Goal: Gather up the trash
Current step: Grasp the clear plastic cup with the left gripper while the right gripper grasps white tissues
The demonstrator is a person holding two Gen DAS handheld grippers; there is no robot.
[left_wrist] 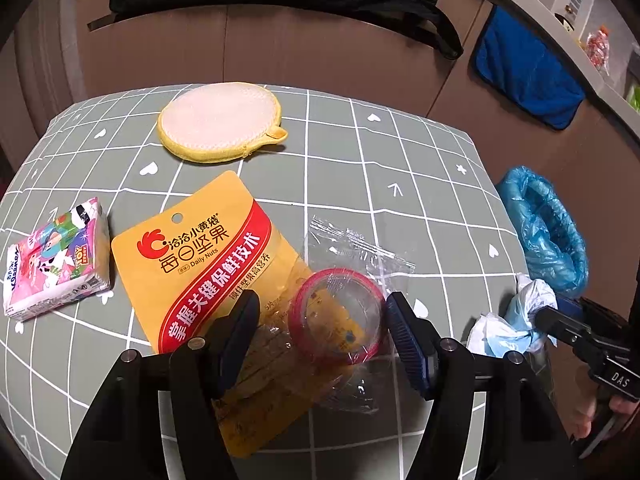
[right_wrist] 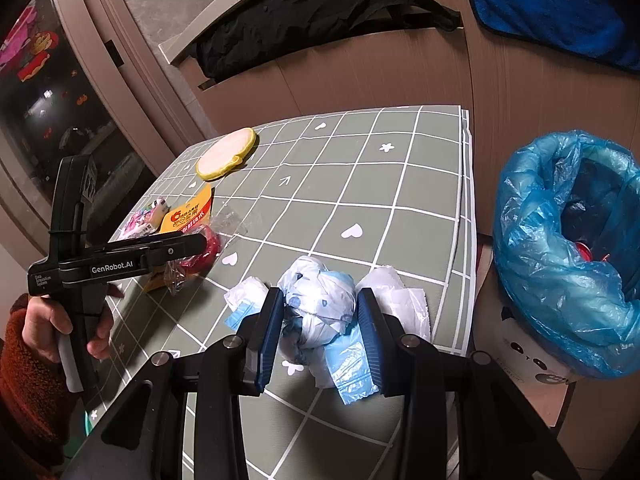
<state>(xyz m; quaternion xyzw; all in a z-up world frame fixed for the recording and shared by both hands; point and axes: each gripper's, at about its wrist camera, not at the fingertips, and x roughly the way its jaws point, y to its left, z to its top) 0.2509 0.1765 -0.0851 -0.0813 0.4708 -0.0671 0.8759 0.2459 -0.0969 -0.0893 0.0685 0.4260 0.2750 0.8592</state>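
My left gripper point(left_wrist: 322, 320) is open around a clear plastic cup with a red rim point(left_wrist: 336, 316), which lies on a yellow Daily Nuts bag point(left_wrist: 208, 272) and a clear wrapper point(left_wrist: 356, 248). My right gripper point(right_wrist: 318, 316) is shut on a crumpled white and blue wrapper wad point(right_wrist: 318, 300), just above the table; the wad also shows in the left wrist view point(left_wrist: 516, 316). The bin with a blue liner point(right_wrist: 568, 248) stands off the table's right edge.
A yellow round sponge pad point(left_wrist: 220, 120) lies at the far side of the grey checked tablecloth point(right_wrist: 360, 200). A Toy Story tissue pack point(left_wrist: 56, 256) lies at the left. A black bag point(right_wrist: 304, 12) and a blue cloth point(left_wrist: 524, 68) hang behind.
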